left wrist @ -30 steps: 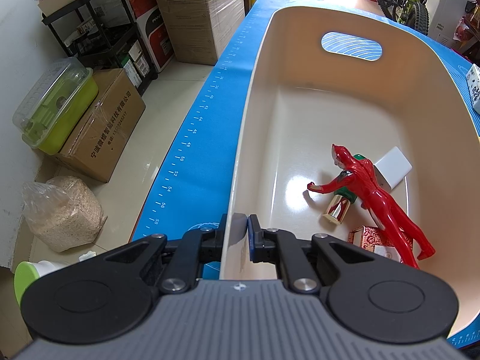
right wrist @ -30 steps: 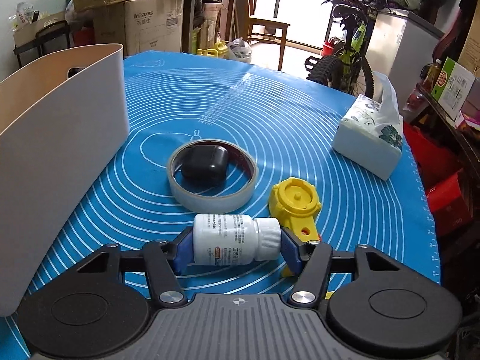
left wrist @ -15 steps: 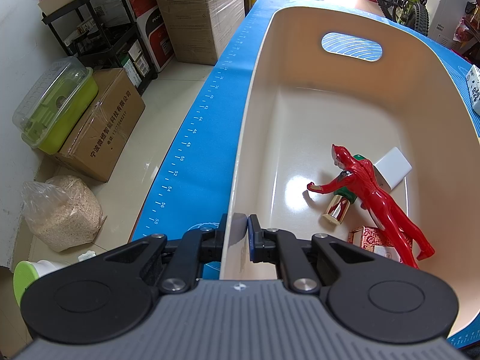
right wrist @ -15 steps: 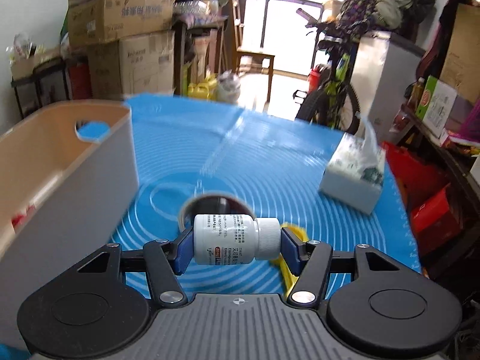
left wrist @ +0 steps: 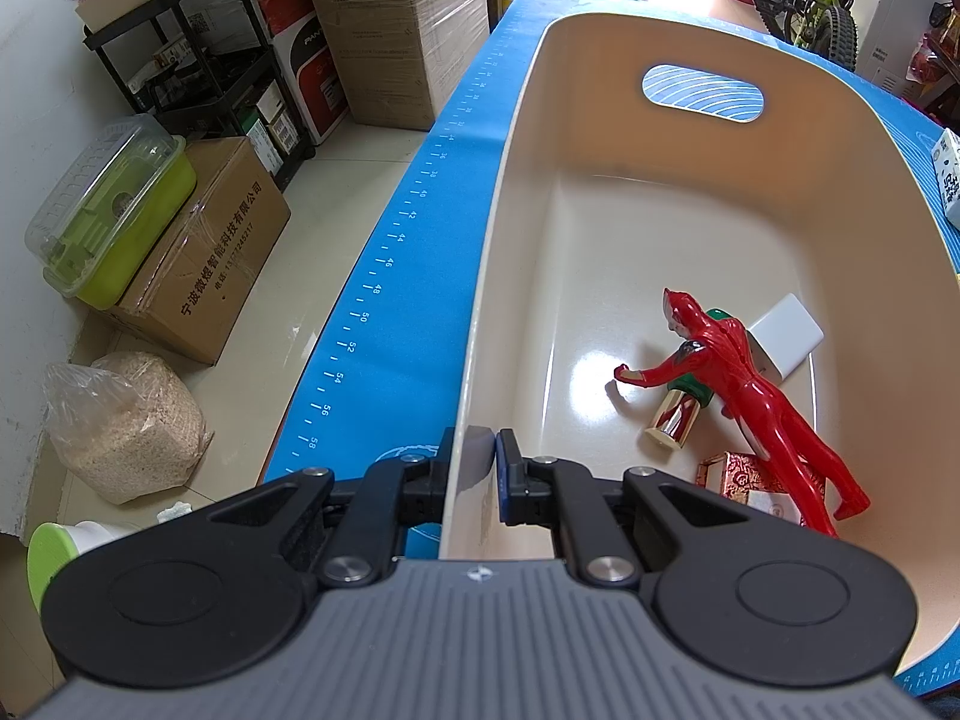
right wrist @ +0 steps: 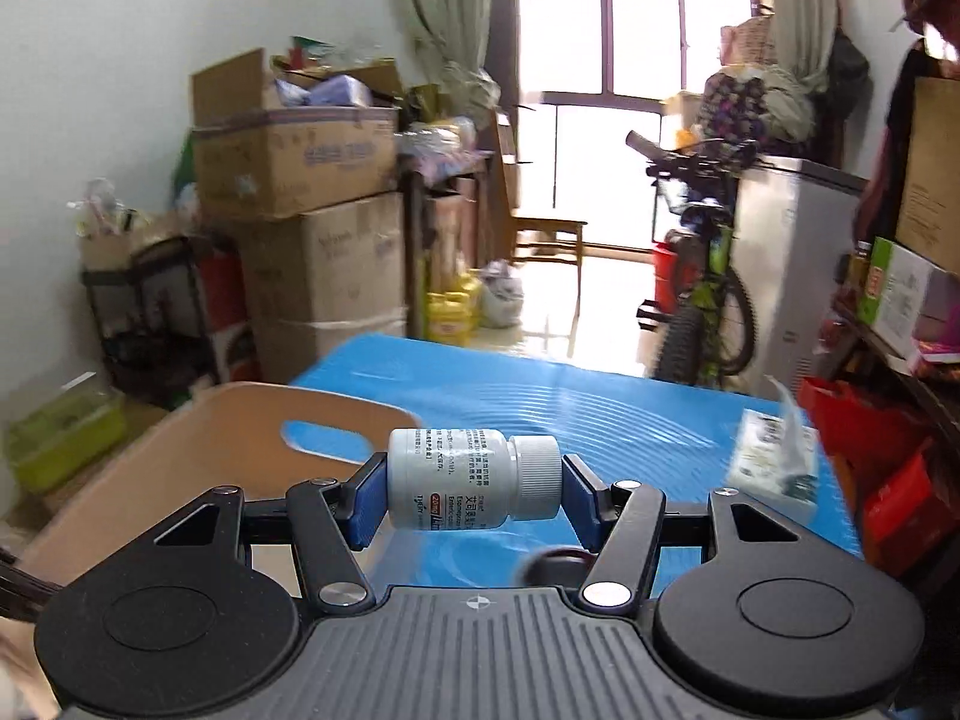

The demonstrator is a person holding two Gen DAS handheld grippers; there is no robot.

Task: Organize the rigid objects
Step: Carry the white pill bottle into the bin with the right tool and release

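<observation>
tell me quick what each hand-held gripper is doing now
Left hand-held gripper: closed on the bin wall.
Right hand-held gripper: closed on a pill bottle, held sideways.

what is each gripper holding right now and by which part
Right gripper: white pill bottle, lying sideways, pinched end to end, base and cap. Left gripper: clamped on the beige bin at its near rim.

Cluttered home storeroom: stacked cardboard boxes (right wrist: 300, 180), bicycle (right wrist: 708, 276), curtains (right wrist: 444, 18).
</observation>
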